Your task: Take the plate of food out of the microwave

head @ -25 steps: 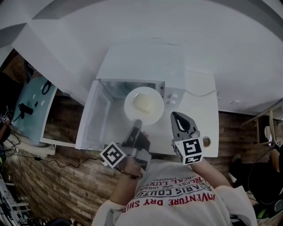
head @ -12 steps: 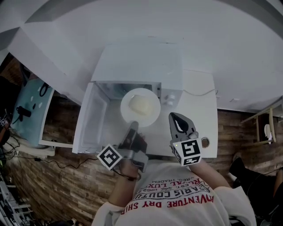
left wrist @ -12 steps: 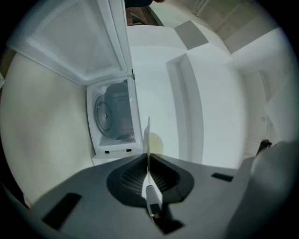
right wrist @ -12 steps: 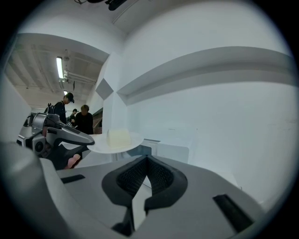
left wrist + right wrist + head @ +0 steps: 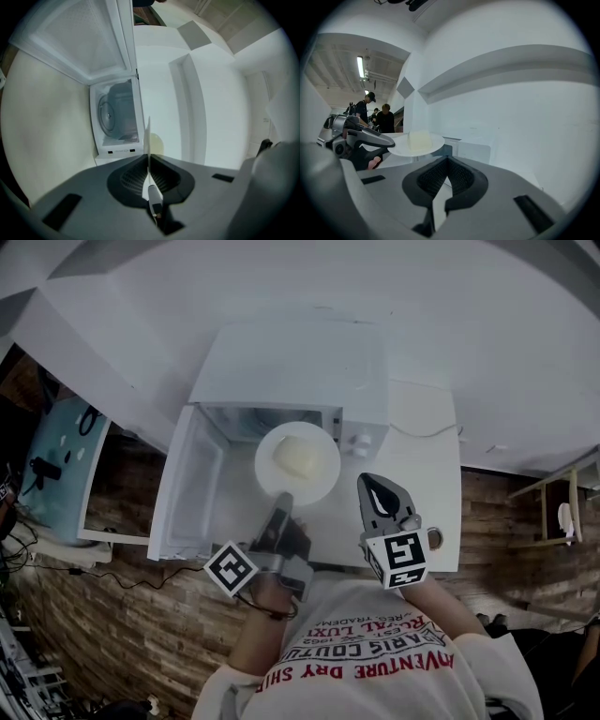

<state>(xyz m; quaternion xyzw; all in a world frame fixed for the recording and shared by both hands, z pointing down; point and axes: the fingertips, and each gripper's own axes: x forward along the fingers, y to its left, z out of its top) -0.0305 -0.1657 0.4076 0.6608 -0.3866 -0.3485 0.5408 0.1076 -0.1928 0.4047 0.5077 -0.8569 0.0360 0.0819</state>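
Note:
A white plate (image 5: 297, 462) with a pale lump of food (image 5: 298, 457) hangs level in front of the open white microwave (image 5: 291, 367). My left gripper (image 5: 282, 505) is shut on the plate's near rim. In the left gripper view the rim (image 5: 148, 136) shows edge-on, pinched between the jaws, with the microwave cavity (image 5: 115, 117) beyond. My right gripper (image 5: 373, 486) hovers just right of the plate, shut and holding nothing. The right gripper view shows the plate (image 5: 417, 145) with the food (image 5: 419, 139) on it, and the left gripper (image 5: 370, 136) at its edge.
The microwave door (image 5: 187, 484) stands swung out to the left. The microwave sits on a white table (image 5: 422, 474), with a thin cable (image 5: 427, 437) and a small round object (image 5: 434, 539) to its right. Beyond the table's edge, two people (image 5: 375, 117) stand far off.
The view has shifted a little. The plate stays in my left gripper's grip before the microwave opening, and my right gripper keeps its place beside it.

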